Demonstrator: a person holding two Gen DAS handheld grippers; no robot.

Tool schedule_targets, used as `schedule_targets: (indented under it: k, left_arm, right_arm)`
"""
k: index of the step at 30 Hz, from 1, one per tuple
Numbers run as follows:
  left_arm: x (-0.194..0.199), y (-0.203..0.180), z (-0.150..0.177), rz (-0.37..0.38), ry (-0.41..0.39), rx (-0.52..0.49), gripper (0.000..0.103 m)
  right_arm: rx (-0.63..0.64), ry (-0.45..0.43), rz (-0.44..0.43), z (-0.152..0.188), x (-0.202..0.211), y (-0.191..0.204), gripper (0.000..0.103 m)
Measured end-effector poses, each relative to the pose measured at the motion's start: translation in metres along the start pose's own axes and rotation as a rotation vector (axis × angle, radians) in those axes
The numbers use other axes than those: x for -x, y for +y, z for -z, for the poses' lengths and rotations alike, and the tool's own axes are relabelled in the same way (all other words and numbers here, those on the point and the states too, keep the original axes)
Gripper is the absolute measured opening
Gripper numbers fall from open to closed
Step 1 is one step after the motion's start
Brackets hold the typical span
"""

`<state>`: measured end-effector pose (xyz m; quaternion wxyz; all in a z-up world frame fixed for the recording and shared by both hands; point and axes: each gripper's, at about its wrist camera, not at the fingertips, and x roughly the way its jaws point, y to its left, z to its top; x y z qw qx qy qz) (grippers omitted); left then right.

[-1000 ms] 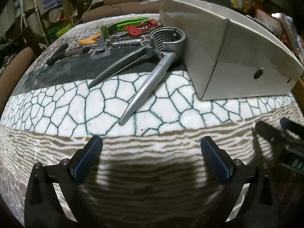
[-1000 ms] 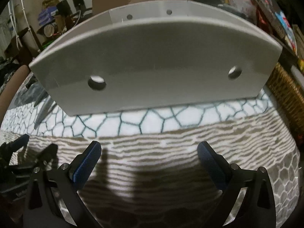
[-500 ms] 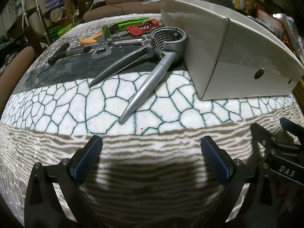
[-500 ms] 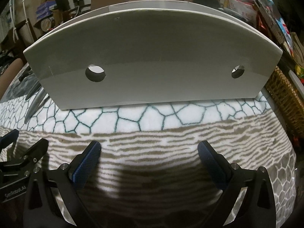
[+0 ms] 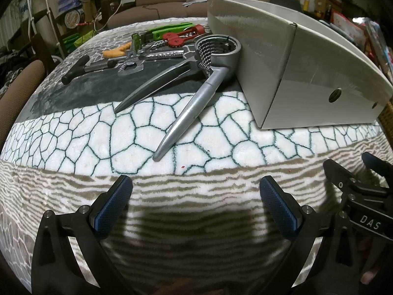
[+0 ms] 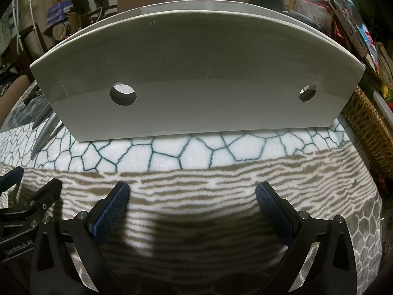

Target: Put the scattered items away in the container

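Note:
A grey cardboard box [image 5: 307, 68] stands on the patterned blanket; in the right wrist view its front wall [image 6: 196, 78] with two round holes fills the middle. A large metal nutcracker [image 5: 196, 78] lies against the box's left side. Behind it lie a red corkscrew [image 5: 183, 35], a green tool [image 5: 167, 29], an orange-handled tool [image 5: 116, 51], a metal opener [image 5: 131, 65] and a black-handled tool [image 5: 81, 70]. My left gripper [image 5: 196, 206] is open above the blanket, short of the nutcracker. My right gripper [image 6: 192, 206] is open in front of the box. The box's inside is hidden.
A wicker basket [image 6: 368, 132] stands to the right of the box, at the blanket's edge. A brown sofa [image 5: 172, 2] and cluttered shelves lie behind. A brown chair [image 5: 17, 91] stands at the left. Each gripper shows at the edge of the other's view.
Both grippers have dropped lower and eased closer to the blanket. The box wall looms larger in the right wrist view and its inside is no longer seen. No object has moved.

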<state>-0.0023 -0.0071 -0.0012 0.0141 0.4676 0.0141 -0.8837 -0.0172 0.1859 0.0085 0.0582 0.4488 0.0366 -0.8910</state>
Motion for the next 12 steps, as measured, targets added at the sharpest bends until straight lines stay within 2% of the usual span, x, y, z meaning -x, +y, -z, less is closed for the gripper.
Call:
schedule_targets:
  k: [12]
  left_arm:
    - [0.0001,0.0022,-0.0012,0.003,-0.001,0.002,0.103]
  right_arm:
    - [0.0,0.0,0.0,0.0001,0.0,-0.0001,0.103]
